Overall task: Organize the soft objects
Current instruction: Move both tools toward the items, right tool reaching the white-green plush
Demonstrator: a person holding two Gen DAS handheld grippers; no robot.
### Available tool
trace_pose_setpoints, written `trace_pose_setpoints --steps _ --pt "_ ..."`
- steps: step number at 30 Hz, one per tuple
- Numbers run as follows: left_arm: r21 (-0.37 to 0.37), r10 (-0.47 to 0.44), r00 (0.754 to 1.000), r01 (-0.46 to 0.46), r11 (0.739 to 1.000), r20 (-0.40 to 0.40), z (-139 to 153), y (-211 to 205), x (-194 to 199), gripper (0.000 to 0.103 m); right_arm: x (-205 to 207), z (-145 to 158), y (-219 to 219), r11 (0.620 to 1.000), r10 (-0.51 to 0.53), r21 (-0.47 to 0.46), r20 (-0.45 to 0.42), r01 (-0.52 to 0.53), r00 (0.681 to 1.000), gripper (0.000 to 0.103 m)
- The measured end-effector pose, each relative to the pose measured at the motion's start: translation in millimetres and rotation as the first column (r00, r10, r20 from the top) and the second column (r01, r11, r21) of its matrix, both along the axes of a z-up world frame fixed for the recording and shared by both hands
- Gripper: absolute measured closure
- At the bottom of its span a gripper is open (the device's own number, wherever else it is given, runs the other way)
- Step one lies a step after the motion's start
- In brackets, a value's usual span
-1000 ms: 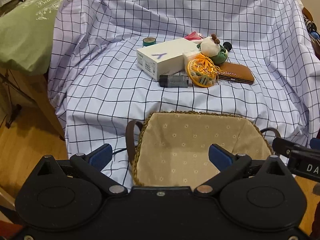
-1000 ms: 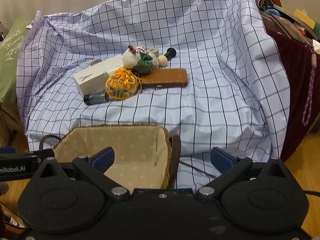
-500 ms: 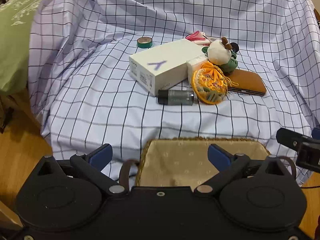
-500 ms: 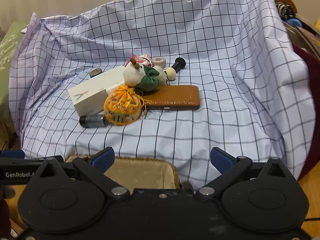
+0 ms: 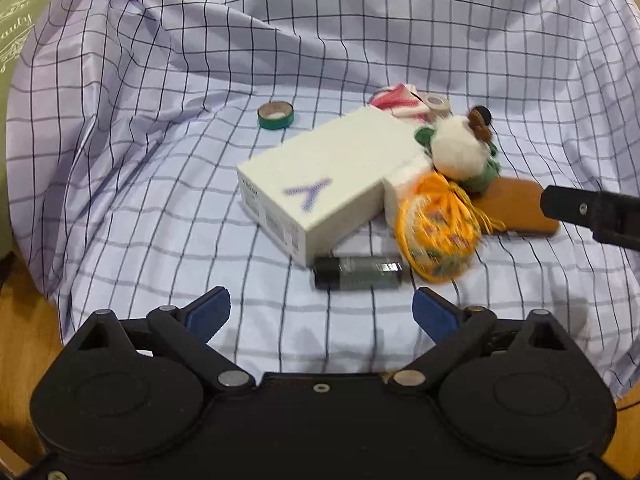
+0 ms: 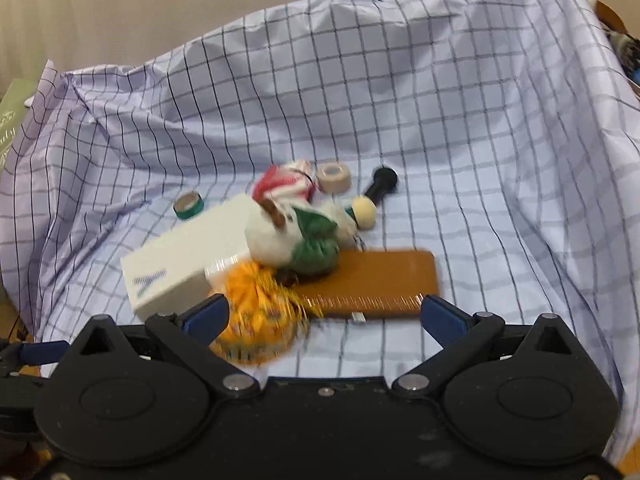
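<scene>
White box (image 5: 320,184) lies mid-cloth (image 5: 160,200) as the landmark. Just right of it, touching, sits the orange pouch (image 5: 438,236); the plush (image 5: 460,152) rests behind that pouch at the box's far corner, and a red-white soft thing (image 5: 394,100) lies behind the box. Left gripper (image 5: 320,312) hangs before the box, jaws spread, nothing between them. Right gripper (image 6: 324,316) also hangs spread, empty, over the pouch.

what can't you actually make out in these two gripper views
- White box: side print, left view, too small and blurred.
- Orange pouch: near part, right view, behind the gripper body.
- Plush toy: face, both views, blurred.
- Basket: in neither view.
</scene>
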State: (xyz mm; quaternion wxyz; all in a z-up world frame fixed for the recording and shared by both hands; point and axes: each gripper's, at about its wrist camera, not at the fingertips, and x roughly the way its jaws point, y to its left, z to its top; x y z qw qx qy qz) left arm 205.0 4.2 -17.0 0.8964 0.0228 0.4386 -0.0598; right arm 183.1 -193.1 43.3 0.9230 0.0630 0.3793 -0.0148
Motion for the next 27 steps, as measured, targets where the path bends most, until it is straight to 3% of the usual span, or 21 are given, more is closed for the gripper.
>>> trace_pose_setpoints --steps 5,14,20,27 --pt "0.007 0.012 1.0 -0.012 1.0 0.021 4 6 24 0.008 31 0 10 0.999 0.037 -0.003 0.04 -0.037 0.999 0.001" --pt "0.017 0.016 0.999 -0.016 1.0 0.03 3 11 46 0.008 83 -19 26 0.998 0.054 0.005 0.032 -0.055 0.998 0.003" --pt "0.017 0.009 1.0 -0.009 1.0 0.009 -3 9 46 0.007 98 -34 26 0.998 0.05 0.025 0.0 -0.05 0.999 0.016" --pt "0.018 0.007 1.0 -0.007 1.0 0.011 -1 8 43 0.007 102 -48 21 0.995 0.06 0.085 -0.049 -0.055 0.997 0.052"
